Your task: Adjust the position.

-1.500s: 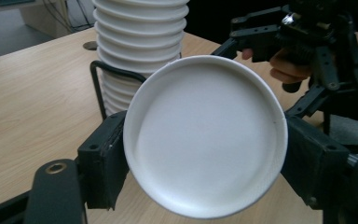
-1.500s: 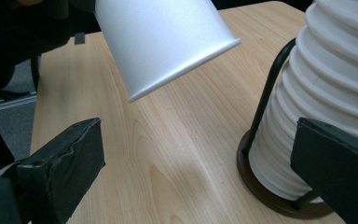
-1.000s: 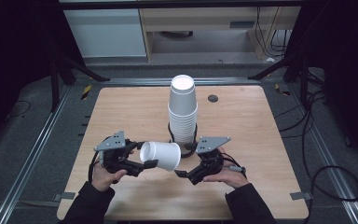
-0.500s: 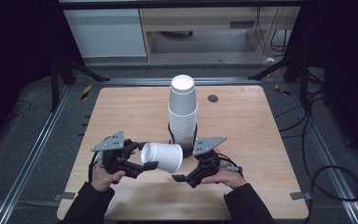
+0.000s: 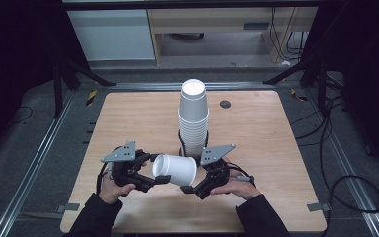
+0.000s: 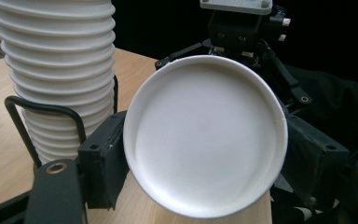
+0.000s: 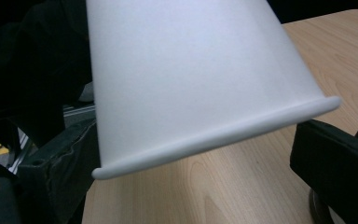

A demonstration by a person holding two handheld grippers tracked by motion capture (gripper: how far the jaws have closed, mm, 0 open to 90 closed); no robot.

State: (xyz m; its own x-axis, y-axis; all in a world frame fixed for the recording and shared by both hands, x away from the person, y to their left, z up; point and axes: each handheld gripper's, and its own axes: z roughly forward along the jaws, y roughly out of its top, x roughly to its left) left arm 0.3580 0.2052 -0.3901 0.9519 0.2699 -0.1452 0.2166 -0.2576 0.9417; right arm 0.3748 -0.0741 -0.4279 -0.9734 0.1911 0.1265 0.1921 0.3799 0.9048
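High view: a single white paper cup (image 5: 175, 169) lies on its side above the near part of the wooden bench (image 5: 266, 133), held between the two tools. The left hand-held gripper (image 5: 154, 179) clamps the cup's base end, its jaws drawn in as far as the cup allows. The right hand-held gripper (image 5: 190, 187) sits at the cup's rim end; from here I cannot tell whether its jaws press the cup. Just behind the cup, a tall stack of paper cups (image 5: 193, 118) stands upright, upside down, in a black wire holder (image 5: 181, 143) at mid-bench.

Left gripper view: the cup's round bottom (image 6: 205, 135) faces the camera, gripped between the two black jaws. The ribbed stack (image 6: 58, 70) rises at the left inside the wire holder (image 6: 42, 109). The right hand-held gripper shows behind the cup.

Right gripper view: the cup's wall (image 7: 191, 70) and rolled rim cross the frame above the bench (image 7: 242, 186). The jaws stand either side of the rim, with a visible gap at the right one, so they are not closed on it.
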